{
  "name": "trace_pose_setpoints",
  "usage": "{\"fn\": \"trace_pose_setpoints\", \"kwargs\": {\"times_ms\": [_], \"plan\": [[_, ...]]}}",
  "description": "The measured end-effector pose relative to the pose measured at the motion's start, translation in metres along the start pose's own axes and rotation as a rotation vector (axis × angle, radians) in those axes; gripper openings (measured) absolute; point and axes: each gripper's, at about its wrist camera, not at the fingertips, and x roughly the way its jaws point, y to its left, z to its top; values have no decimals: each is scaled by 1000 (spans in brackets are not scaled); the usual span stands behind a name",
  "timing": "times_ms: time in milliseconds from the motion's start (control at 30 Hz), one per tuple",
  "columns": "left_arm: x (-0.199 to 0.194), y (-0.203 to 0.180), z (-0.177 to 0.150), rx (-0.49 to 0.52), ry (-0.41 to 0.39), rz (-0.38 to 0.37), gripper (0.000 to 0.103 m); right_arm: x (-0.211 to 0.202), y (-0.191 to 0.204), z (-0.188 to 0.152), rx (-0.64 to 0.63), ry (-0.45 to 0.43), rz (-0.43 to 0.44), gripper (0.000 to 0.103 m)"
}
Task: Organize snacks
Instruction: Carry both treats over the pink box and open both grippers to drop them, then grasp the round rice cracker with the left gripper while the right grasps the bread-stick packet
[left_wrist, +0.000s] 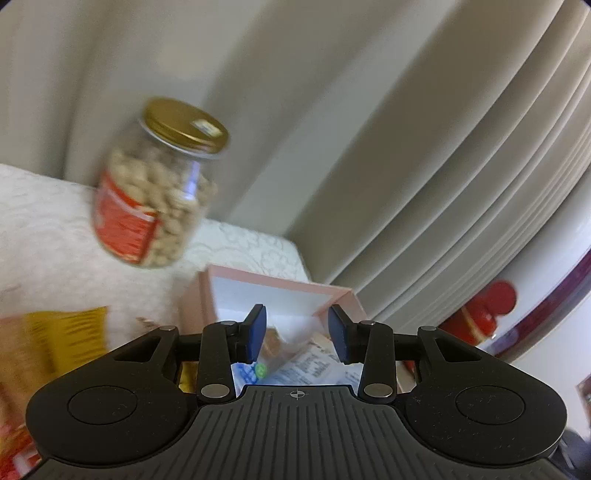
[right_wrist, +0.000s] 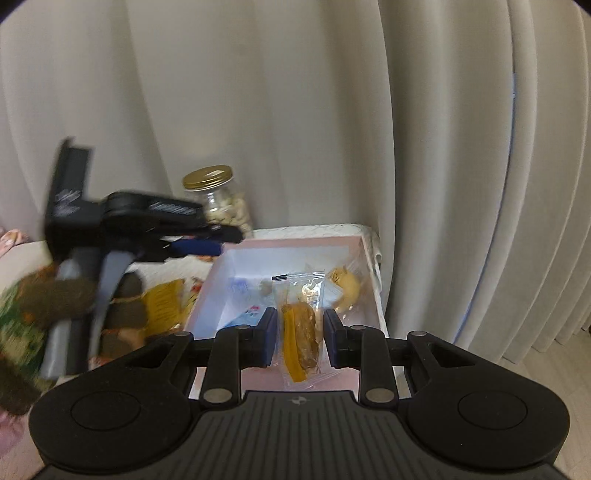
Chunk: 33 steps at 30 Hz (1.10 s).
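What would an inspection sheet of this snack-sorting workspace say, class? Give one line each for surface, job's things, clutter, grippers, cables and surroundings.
Surface: white patterned tablecloth on the table.
Job's things: pink box holding wrapped snacks; peanut jar with gold lid upright on the cloth; yellow packet lying beside the box.
Clutter: red container off to one side, beyond the cloth.
Grippers: left gripper open, nothing between its pads, over the box; right gripper shut on a clear snack packet above the box.
Cables: nothing seen.
Surroundings: pale curtain behind the table; a gloved hand grips the left gripper's handle.
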Motion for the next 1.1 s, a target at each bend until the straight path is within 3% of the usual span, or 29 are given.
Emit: {"fn": "trace_pose_setpoints", "kwargs": {"times_ms": [100, 200, 333, 433, 533, 633, 867, 933, 1100], "plan": [[-39, 20, -5, 2, -84, 53, 42, 36, -9, 23, 34, 1, 64, 29], [-75, 38, -14, 6, -137, 167, 42, 74, -14, 44, 102, 13, 56, 55], [-100, 66, -20, 37, -134, 339, 42, 77, -2, 44, 112, 32, 71, 56], [-109, 97, -28, -43, -110, 405, 42, 68, 11, 32, 77, 44, 29, 61], [-124, 117, -42, -92, -82, 403, 42, 58, 25, 14, 59, 96, 27, 62], [-137, 119, -58, -76, -56, 396, 42, 56, 48, -4, 24, 157, 53, 63], [-164, 126, -78, -78, -41, 404, 42, 66, 133, -23, -141, 221, 156, 64], [-170, 135, -81, -110, -44, 408, 42, 70, 151, -24, -179, 221, 169, 73], [-176, 155, -75, -223, -90, 373, 42, 89, 182, -39, -254, 249, 170, 73]]}}
